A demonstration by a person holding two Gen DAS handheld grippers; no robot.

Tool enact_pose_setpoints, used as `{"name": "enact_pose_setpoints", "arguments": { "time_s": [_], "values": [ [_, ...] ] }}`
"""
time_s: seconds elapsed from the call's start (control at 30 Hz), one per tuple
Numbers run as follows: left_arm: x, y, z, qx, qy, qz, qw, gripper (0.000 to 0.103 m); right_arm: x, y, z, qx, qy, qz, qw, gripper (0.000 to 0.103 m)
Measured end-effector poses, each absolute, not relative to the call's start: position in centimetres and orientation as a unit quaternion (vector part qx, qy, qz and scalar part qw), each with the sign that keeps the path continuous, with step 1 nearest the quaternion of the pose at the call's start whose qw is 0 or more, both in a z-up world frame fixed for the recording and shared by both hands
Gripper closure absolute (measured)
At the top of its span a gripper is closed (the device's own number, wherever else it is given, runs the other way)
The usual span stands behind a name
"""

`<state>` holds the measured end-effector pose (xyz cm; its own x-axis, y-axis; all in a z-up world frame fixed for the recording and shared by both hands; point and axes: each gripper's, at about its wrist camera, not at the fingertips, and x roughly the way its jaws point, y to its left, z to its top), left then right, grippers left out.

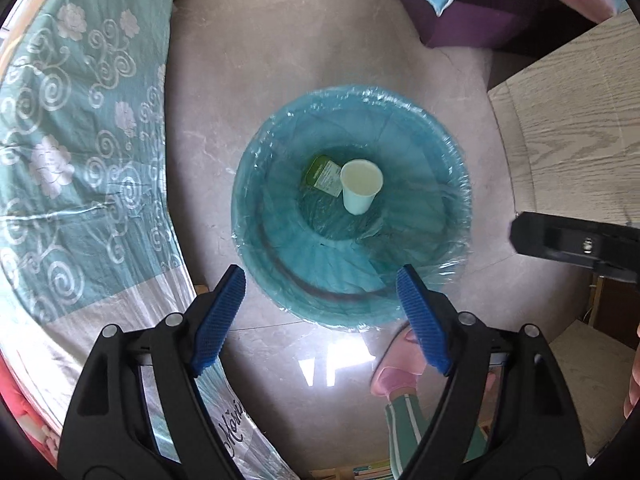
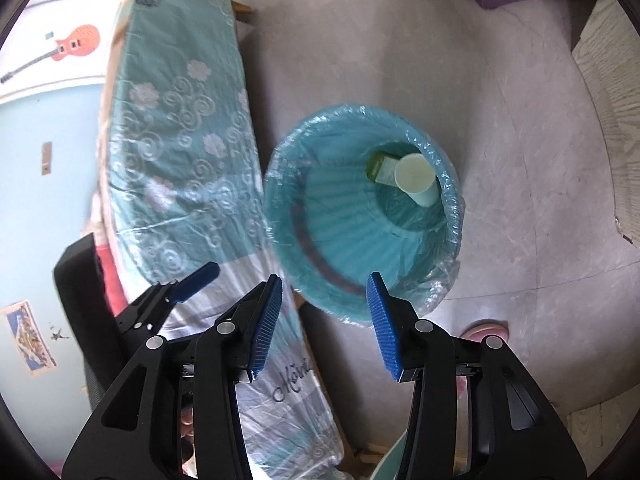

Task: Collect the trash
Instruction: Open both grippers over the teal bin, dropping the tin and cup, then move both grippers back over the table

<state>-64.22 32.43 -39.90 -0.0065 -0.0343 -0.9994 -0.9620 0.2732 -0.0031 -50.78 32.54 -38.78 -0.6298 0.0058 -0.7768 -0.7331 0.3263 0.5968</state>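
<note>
Teal bin (image 1: 276, 216), paper cup (image 1: 360, 188) inside, fingers (image 1: 218, 320) apart

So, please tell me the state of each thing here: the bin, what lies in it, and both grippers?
Trash bin: upright on the floor, lined with a clear bag.
Paper cup: inside the bin, lying tilted, empty.
Green packet: inside the bin, beside the cup.
Left gripper: fingers open, holding nothing.
Right gripper: fingers open, holding nothing.
</note>
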Motion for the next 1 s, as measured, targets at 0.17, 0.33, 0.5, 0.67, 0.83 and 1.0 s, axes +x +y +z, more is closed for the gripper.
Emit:
{"name": "enact_pose_setpoints", "arguments": {
  "time_s": [0.17, 0.33, 0.5, 0.67, 0.83, 1.0],
  "values": [
    [-64.2, 30.6, -35.4, -0.425, 0.555, 0.434, 0.568, 0.021, -50.3, 30.3, -32.5, -0.259, 0.689, 0.564, 0.374, 0.045],
    [-63.6, 28.8, -29.5, -0.393, 0.545, 0.433, 0.6, 0.019, -51.1, 27.5, -23.8, -0.287, 0.612, 0.63, 0.382, 0.042],
    [-63.5, 28.0, -25.5, -0.379, 0.538, 0.446, 0.607, 0.016, -50.1, 23.9, -15.2, -0.273, 0.552, 0.674, 0.408, 0.042],
    [-64.0, 27.0, -20.6, -0.385, 0.514, 0.467, 0.608, 0.016, -47.5, 19.7, -8.0, -0.247, 0.519, 0.698, 0.427, 0.042],
    [-61.0, 25.2, -14.2, -0.344, 0.518, 0.45, 0.64, 0.016, -43.3, 14.4, -0.2, -0.211, 0.478, 0.712, 0.469, 0.041],
    [-54.5, 22.7, -6.7, -0.303, 0.493, 0.401, 0.71, 0.016, -36.9, 7.7, 6.6, -0.16, 0.443, 0.695, 0.543, 0.039]
  ]
}}
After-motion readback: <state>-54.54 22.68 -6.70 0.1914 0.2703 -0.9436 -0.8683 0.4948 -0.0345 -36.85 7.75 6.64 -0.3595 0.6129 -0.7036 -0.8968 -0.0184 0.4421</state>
